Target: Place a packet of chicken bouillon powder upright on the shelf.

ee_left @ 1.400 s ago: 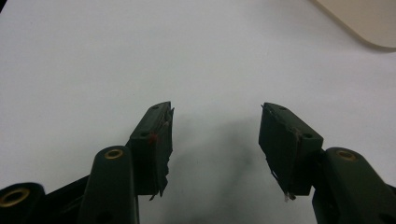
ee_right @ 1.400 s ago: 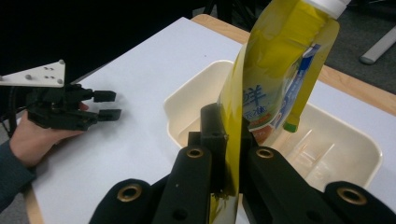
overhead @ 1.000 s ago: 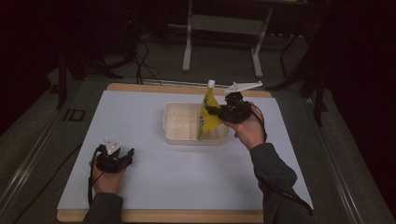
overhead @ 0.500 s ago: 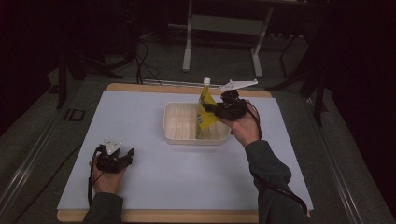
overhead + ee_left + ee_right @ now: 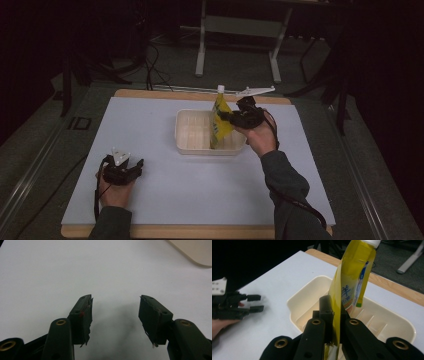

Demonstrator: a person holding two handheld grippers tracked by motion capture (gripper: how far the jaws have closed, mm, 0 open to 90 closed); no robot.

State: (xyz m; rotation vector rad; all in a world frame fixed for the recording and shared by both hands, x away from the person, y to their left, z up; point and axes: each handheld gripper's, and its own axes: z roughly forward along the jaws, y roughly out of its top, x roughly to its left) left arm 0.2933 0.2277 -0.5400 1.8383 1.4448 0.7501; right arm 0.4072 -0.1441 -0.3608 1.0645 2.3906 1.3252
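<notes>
A yellow pouch with a white cap (image 5: 219, 120) (image 5: 352, 277) stands upright over the cream tray (image 5: 185, 145) (image 5: 307, 302) in the middle of the white table. My right gripper (image 5: 226, 117) (image 5: 335, 312) is shut on the pouch's edge, holding it above the tray's right part. Near the table's front left, my left gripper (image 5: 135, 166) (image 5: 115, 312) rests low with its jaws apart and nothing between them; its fingers (image 5: 82, 315) hover just above the white surface. The same gripper appears farther off (image 5: 254, 302) in the right gripper view.
A wooden border (image 5: 150, 93) rims the white table top (image 5: 200, 190). Behind the table stand metal frame legs (image 5: 201, 45) and cables on a dark floor. A corner of the tray (image 5: 197, 252) lies ahead of the left gripper.
The right gripper has lifted the pouch slightly and shifted it left, bringing it more upright over the tray. The left gripper has stayed still.
</notes>
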